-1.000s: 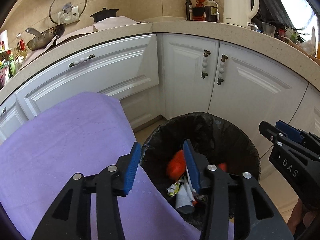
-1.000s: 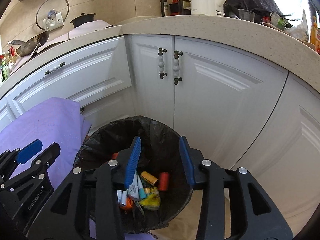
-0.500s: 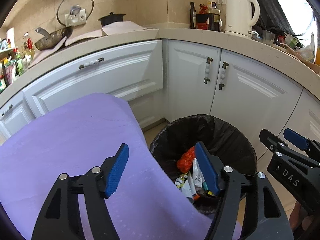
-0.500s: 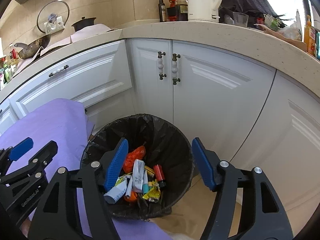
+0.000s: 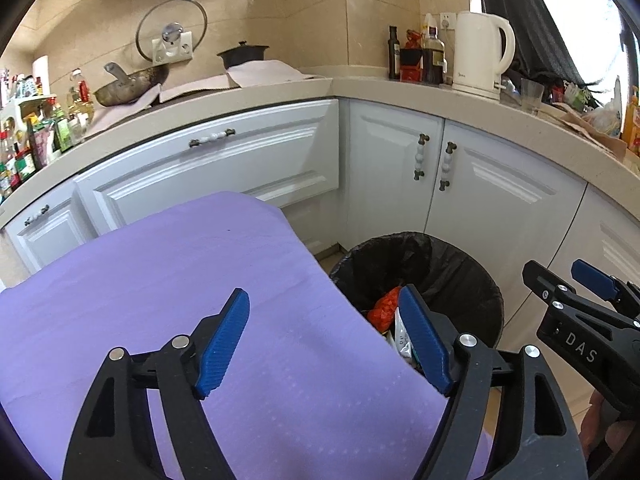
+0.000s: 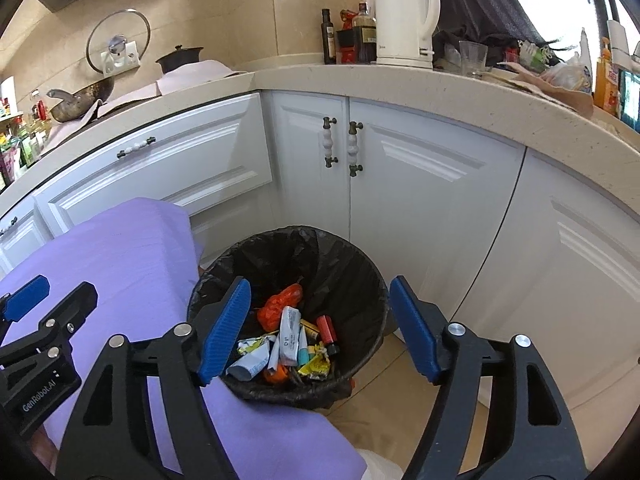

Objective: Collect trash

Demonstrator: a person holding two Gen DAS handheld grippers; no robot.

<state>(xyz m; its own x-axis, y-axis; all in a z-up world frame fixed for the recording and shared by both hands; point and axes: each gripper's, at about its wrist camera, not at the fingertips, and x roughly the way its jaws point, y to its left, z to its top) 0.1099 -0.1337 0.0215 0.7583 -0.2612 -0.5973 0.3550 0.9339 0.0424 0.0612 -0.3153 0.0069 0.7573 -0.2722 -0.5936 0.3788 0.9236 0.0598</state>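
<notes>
Black bin liner lines the trash can (image 6: 288,312), which stands on the floor in the cabinet corner, just beside the purple-covered surface (image 5: 168,280) so scraps can be carried off its edge and dropped straight in. Trash (image 6: 288,340) sits heaped at the bottom: orange crumpled wrapper, white tube or carton, red lighter-like piece, yellow foil, other bits too small to tell.

Right gripper (image 6: 320,328) hangs above the can mouth, blue pads spread wide, nothing between them; it reads as a release pose right over the opening. Left gripper (image 5: 324,340) is also spread and empty, one finger over the purple cover, the other over the near rim of the can in its own view. No loose trash shows on the purple cover in either view, though the near part is hidden behind the grippers, so probably cleared, not certain.

Versus a second ago: both grippers were much narrower and lower over the can; now both are wide apart and higher, with more counter, kettle (image 6: 404,20) and wall in frame. Bin contents are more exposed in the right view, white tube and lighter now plain. The can itself has not shifted.
</notes>
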